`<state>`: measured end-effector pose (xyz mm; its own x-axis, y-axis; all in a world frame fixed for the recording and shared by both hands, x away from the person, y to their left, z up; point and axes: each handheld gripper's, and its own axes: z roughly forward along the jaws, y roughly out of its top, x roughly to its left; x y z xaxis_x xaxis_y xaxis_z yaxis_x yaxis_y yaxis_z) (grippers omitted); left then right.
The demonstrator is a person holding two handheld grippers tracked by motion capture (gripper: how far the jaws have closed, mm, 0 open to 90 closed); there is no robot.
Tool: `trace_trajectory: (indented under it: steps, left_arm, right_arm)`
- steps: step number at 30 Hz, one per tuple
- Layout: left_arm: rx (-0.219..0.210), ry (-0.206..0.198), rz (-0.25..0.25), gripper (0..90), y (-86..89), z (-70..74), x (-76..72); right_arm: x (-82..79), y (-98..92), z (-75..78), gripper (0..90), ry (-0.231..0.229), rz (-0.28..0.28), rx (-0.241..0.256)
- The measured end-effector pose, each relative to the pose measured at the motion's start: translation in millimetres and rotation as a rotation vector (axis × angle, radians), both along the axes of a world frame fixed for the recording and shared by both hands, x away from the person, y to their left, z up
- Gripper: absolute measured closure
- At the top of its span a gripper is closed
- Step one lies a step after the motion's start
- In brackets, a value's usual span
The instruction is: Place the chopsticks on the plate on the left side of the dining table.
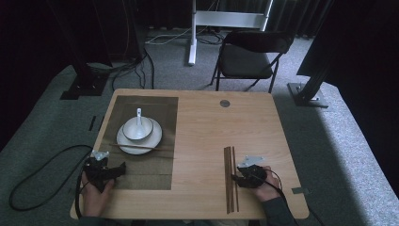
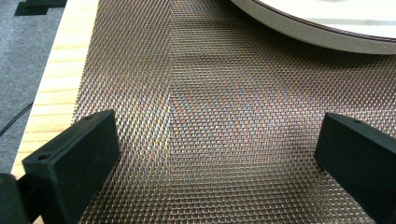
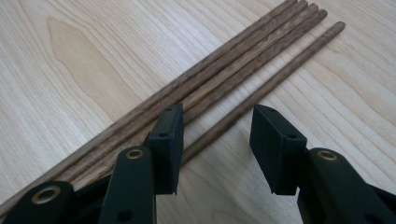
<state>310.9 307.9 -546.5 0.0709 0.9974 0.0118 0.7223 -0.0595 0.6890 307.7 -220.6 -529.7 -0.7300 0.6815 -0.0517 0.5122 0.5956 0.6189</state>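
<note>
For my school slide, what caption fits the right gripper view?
Open right claw poised over one brown wooden chopstick lying apart from the bundle of chopsticks on the wooden table.

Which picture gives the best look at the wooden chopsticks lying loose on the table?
The right gripper view: the chopsticks lie close up, grain visible, one stick apart between the open right tool jaws. The high view shows them small, as thin lines beside that tool. The left gripper view looks at the mat.

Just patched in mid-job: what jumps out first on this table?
The white bowl with its spoon on a plate, on the dark woven placemat at the table's left. At right, brown chopsticks lie bunched on bare wood, and the open right gripper straddles the loose one.
</note>
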Motion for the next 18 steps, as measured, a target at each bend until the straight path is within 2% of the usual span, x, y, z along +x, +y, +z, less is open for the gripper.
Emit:
trace_trajectory:
  steps: [7,13,15,18]
  left_arm:
    - [0.000,0.000,0.000,0.2,0.0,0.0,0.0]
    - [0.000,0.000,0.000,0.2,0.0,0.0,0.0]
    - [0.000,0.000,0.000,0.2,0.0,0.0,0.0]
    - [0.000,-0.001,0.000,0.2,0.0,-0.1,0.0]
  right_arm:
    - [1.5,-5.2,-0.3,55.7,0.021,-0.012,0.008]
    - [2.9,-6.3,0.2,71.9,0.010,-0.042,0.002]
    - [3.3,-6.6,0.2,73.7,0.007,-0.054,0.000]
    - [5.8,-9.6,-0.2,75.7,-0.001,-0.107,-0.001]
